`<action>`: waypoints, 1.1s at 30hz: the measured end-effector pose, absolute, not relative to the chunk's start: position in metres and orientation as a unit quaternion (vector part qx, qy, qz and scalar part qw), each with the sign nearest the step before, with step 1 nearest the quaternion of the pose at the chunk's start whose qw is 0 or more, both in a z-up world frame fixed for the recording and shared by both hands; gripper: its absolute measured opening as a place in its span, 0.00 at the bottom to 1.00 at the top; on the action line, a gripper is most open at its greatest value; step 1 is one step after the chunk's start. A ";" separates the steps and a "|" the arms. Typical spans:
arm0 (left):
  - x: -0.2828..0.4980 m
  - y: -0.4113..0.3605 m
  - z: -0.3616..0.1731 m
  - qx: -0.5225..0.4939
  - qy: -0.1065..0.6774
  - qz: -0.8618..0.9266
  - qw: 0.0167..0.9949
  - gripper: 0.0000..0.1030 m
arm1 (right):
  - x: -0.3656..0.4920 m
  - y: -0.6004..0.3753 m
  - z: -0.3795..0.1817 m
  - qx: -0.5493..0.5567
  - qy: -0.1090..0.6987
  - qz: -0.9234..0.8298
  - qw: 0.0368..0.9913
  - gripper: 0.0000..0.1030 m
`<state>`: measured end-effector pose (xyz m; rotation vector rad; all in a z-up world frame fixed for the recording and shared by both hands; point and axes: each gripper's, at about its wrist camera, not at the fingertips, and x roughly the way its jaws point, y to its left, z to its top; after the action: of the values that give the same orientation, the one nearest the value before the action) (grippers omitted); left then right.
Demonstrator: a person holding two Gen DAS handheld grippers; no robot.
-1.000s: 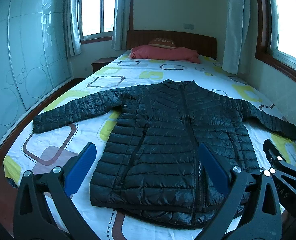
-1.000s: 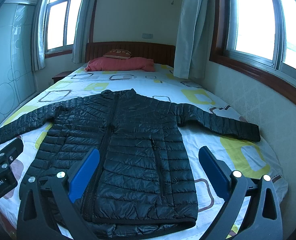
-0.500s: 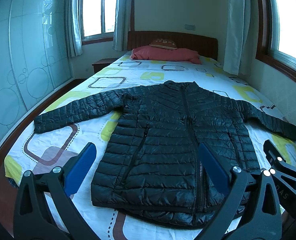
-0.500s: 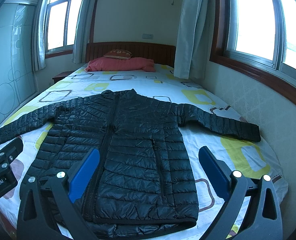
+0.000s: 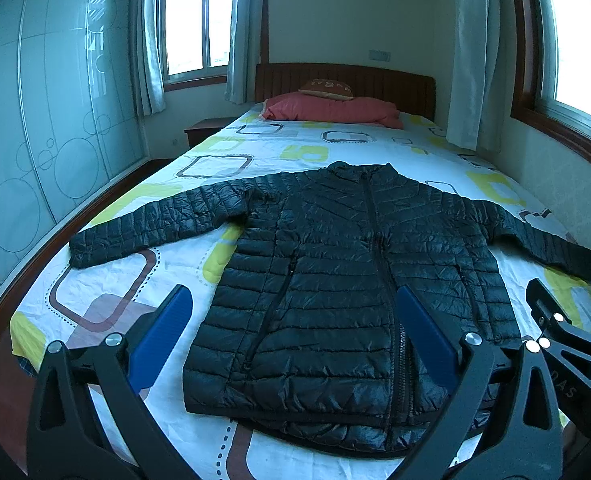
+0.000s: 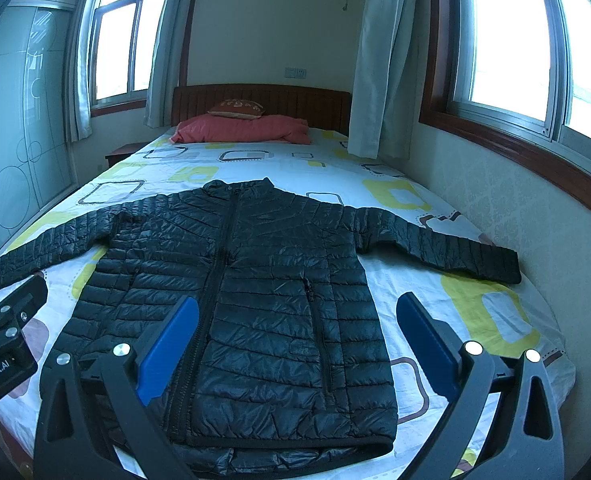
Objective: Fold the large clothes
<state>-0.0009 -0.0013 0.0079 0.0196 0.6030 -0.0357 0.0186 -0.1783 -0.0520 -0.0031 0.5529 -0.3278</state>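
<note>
We hold both tools above the foot of the bed (image 5: 107, 280), and both are released: the left gripper (image 5: 293, 338) and the right gripper (image 6: 297, 346) have their blue pads wide apart and nothing is between them. The black quilted jacket (image 5: 335, 280) lies flat on the patterned sheet, front side up, zipper closed, with the hem near us and the collar (image 6: 239, 186) toward the red pillow (image 6: 243, 130). The two sleeves are spread out to the sides, the left sleeve (image 5: 151, 224) and the right sleeve (image 6: 439, 244), each with its cuff near an edge of the bed. We judge that the jacket is light and puffy, soft and not stiff, and that its shiny shell is slippery, so a thin pinch can slide off. It will also spring back a little after a fold. We think the good places to take hold are the cuffs and the thick hem corners, where the stitched border gives the pads something firm. No fold is made yet.
</note>
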 end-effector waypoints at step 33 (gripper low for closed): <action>-0.001 -0.001 0.008 0.011 0.298 -0.017 0.955 0.98 | 0.019 -0.176 -0.053 -0.002 0.272 -0.161 0.949 0.96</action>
<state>-0.0008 -0.0006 0.0079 0.0214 0.6042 -0.0341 0.0186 -0.1765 -0.0533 -0.0037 0.5529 -0.3268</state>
